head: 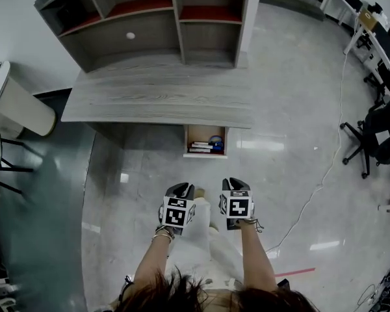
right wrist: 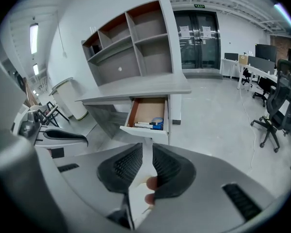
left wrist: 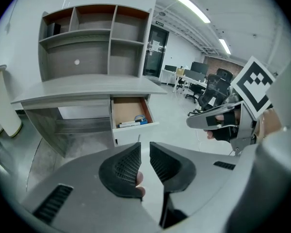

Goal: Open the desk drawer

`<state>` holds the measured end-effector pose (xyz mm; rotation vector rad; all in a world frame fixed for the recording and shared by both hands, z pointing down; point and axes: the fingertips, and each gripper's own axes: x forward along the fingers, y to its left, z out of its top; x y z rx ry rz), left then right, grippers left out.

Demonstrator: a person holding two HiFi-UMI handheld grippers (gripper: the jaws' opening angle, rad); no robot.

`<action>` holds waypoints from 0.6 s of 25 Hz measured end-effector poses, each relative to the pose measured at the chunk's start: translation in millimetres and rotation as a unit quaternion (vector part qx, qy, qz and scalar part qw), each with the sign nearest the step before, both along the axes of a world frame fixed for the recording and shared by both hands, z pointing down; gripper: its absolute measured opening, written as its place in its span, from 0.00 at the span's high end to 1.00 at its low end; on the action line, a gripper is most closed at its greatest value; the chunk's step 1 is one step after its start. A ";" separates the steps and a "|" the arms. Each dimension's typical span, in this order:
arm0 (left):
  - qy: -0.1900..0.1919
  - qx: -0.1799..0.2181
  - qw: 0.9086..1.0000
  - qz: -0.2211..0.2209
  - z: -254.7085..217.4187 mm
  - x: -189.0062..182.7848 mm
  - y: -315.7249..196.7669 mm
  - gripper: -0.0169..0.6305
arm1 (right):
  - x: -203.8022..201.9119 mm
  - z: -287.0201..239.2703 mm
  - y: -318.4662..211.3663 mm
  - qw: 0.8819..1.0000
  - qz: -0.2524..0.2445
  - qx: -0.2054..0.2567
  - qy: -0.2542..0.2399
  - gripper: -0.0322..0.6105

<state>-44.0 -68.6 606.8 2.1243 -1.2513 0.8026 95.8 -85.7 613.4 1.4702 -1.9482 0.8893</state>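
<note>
Okay so the drawer (head: 206,142) already looks open to me. It sticks out from under the counter (head: 156,99), straight ahead of both claws and well apart from them, roughly on the line between the two. You can see inside it: what looks like a blue roll of tape (right wrist: 158,122) and a couple of pens or markers lying along the front. So my read is that the pulling step is basically done and neither claw is working on anything right now.

The left claw (left wrist: 144,149) has its jaws only a little apart, just a narrow slot between the ribbed pads with bare floor showing through it. It isn't pinching or touching anything. The right claw (right wrist: 147,152) is the same: a small gap, empty, held beside the left one at about the same height.

If the drawer needs to come out further, one claw would have to reach forward and down to the front panel. Otherwise I'd call it finished.
</note>
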 end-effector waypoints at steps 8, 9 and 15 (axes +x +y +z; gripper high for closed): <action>-0.006 0.024 1.000 0.005 -31.0 8.0 27.8 0.89 | -4.1 -30.7 19.2 0.999 -0.014 0.035 0.002 0.84; -0.007 0.029 1.000 0.004 -35.1 8.1 30.7 0.89 | -4.4 -33.2 21.8 0.999 -0.016 0.038 0.002 0.84; -0.012 0.060 0.998 -0.001 -59.3 11.4 44.0 0.89 | -4.7 -42.3 37.6 0.998 -0.027 0.053 -0.003 0.84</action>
